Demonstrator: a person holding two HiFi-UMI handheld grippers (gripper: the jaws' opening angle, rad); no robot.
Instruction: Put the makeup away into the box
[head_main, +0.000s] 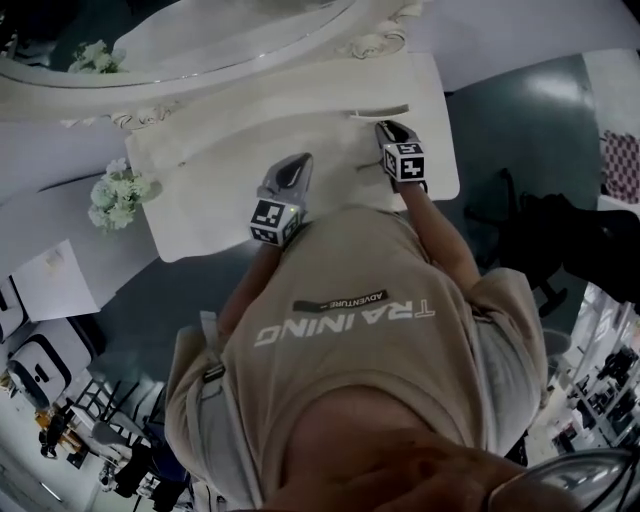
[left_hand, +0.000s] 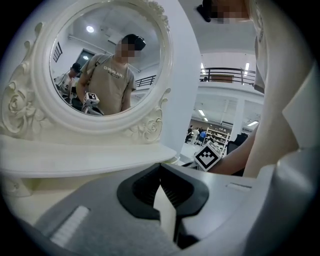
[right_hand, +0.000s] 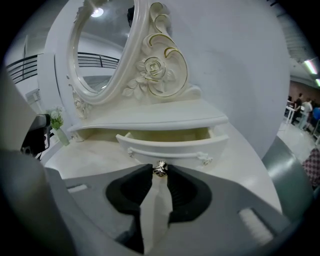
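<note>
The drawer, cream-white with a curved front and carved relief near each end, is seen standing partly open under the shelf below the oval mirror. Its small metallic knob is pinched between the tips of the right tool. The left tool is pressed together on nothing, above the white table.

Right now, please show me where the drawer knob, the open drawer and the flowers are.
drawer knob (right_hand: 160, 169), right gripper view, on its shiny round head.
open drawer (right_hand: 172, 146), right gripper view, on the middle of its front panel.
flowers (head_main: 118, 196), head view, on the cluster of pale blooms.
</note>
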